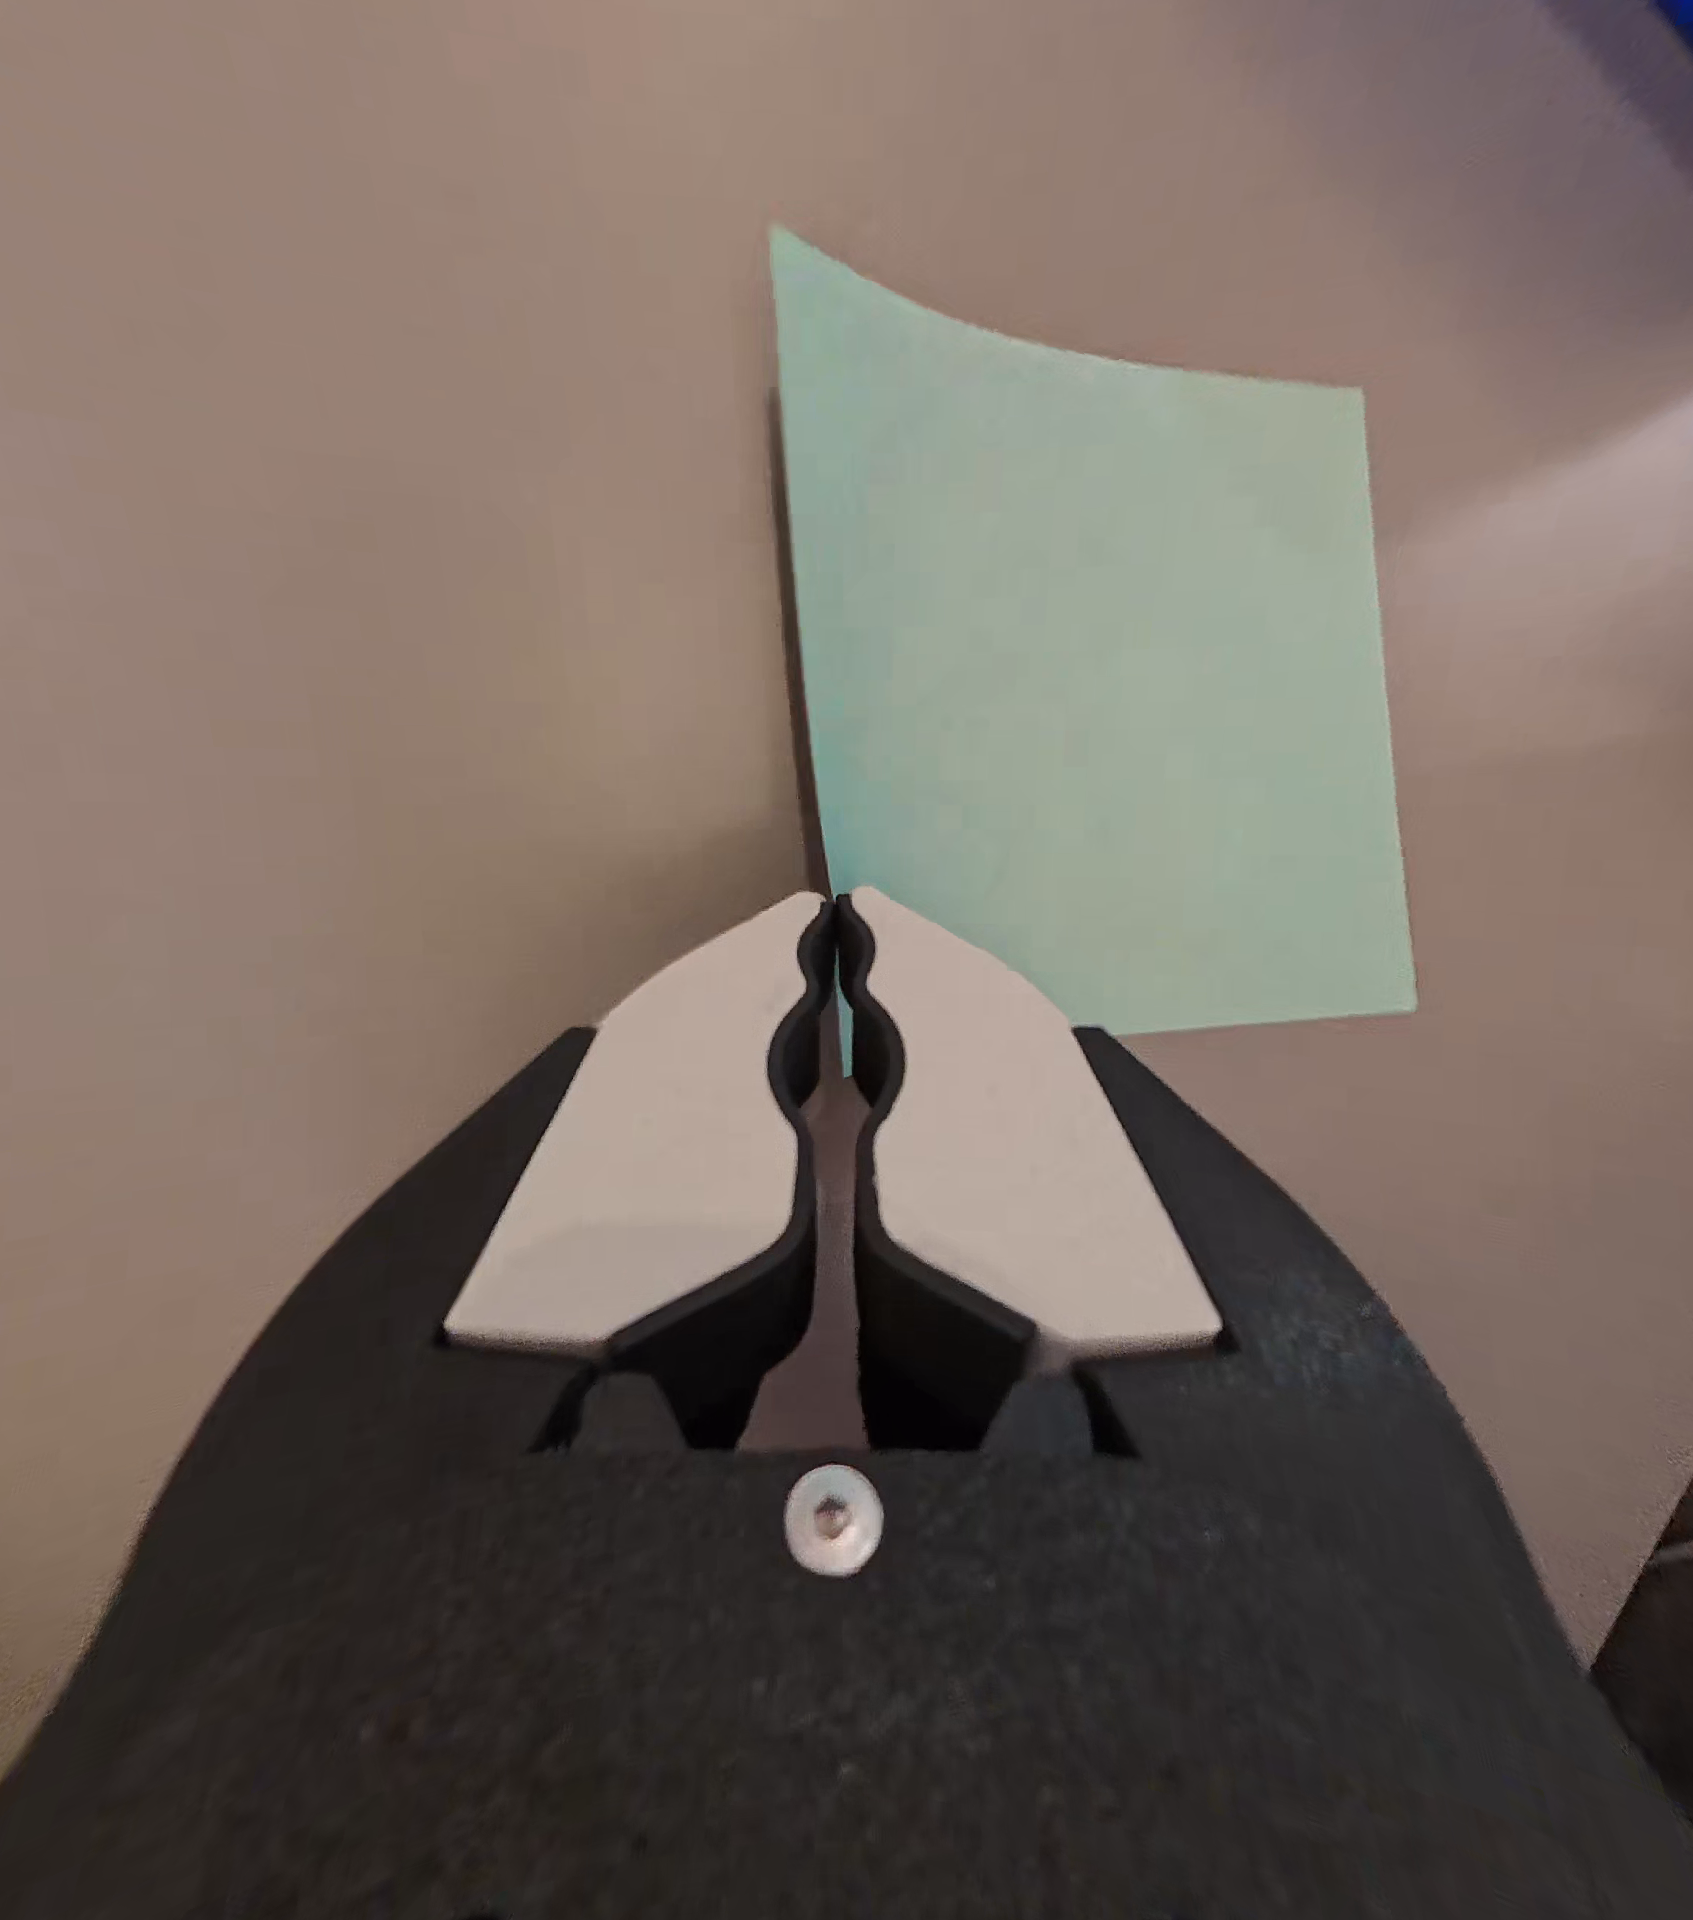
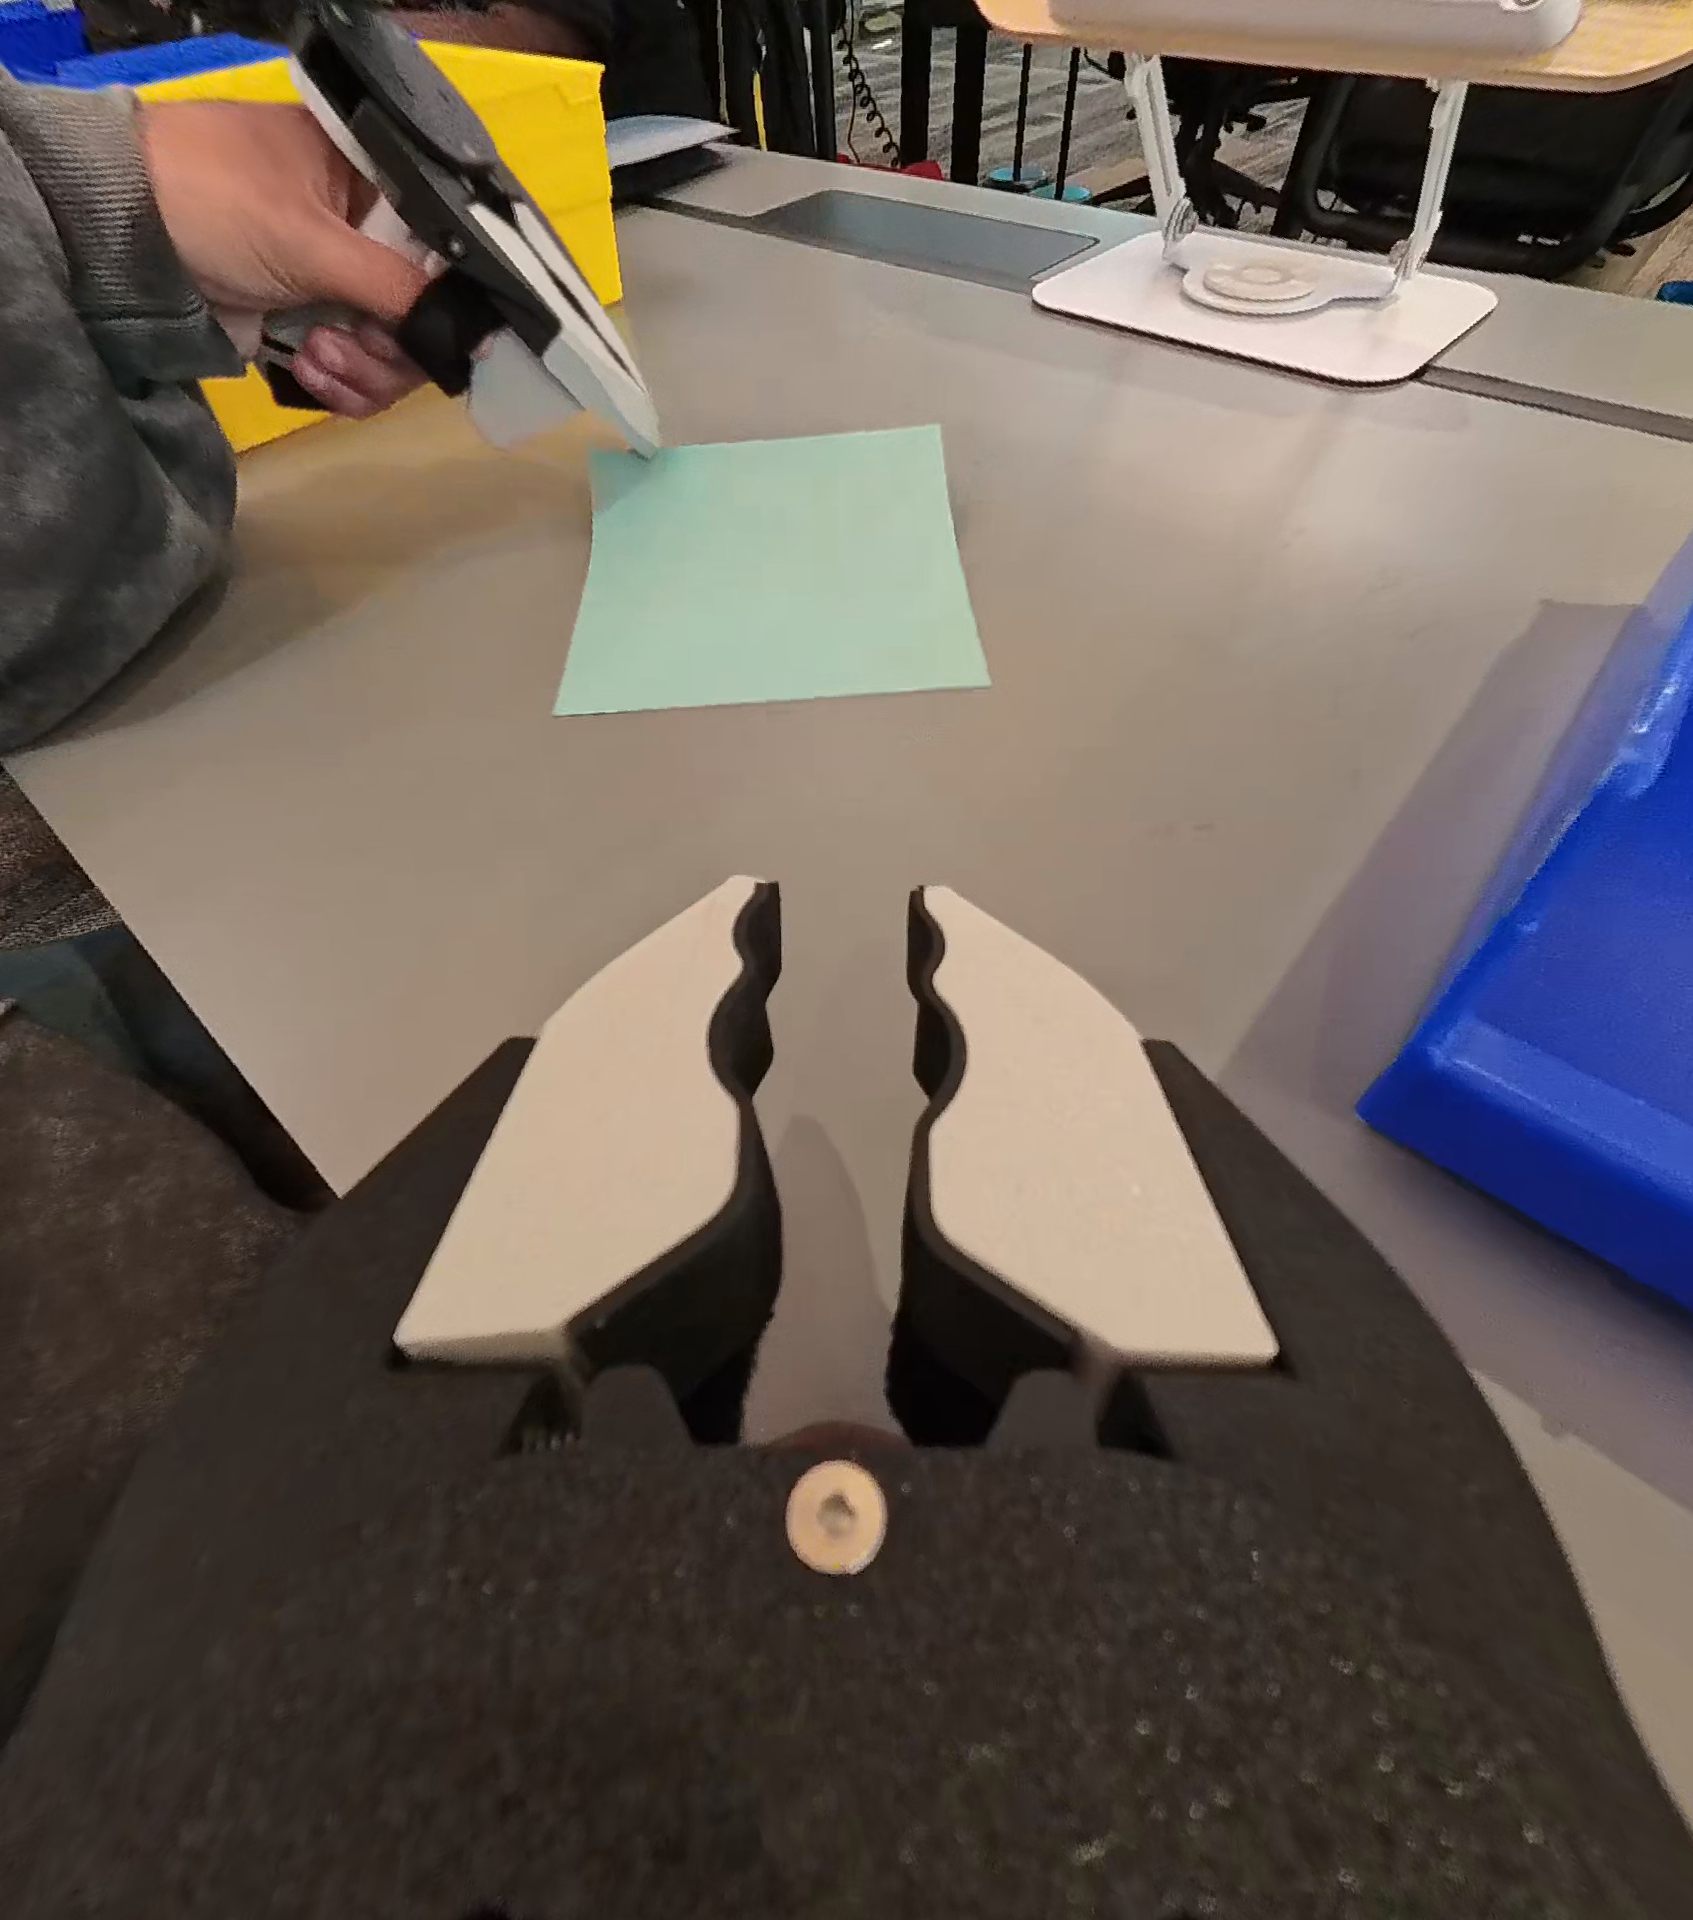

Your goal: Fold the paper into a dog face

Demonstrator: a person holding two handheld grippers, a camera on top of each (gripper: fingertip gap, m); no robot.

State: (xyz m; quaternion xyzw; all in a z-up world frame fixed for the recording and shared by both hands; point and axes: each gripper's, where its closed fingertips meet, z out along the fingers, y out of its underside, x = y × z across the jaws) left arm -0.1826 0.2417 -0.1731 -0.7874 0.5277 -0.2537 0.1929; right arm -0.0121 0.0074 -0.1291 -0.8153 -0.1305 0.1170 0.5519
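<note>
Tabletop (image 2: 1237, 644): grey, office behind.
Paper (image 2: 769, 571): mint square, unfolded.
Left gripper (image 1: 839, 902): fingers clamped on its corner, likely starting the diagonal.
Right gripper (image 2: 844, 894): fingers apart, waiting clear.

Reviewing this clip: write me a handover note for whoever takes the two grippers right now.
Left gripper: shut on one corner of the mint-green square paper sheet, corner slightly raised.
Right gripper: open, empty, hovering over the grey table, short of the sheet.
Paper: otherwise flat, unfolded, mid-table; blue plastic bin to its right.
Done: corner grasped only.
Left: every fold of the dog face.
</note>
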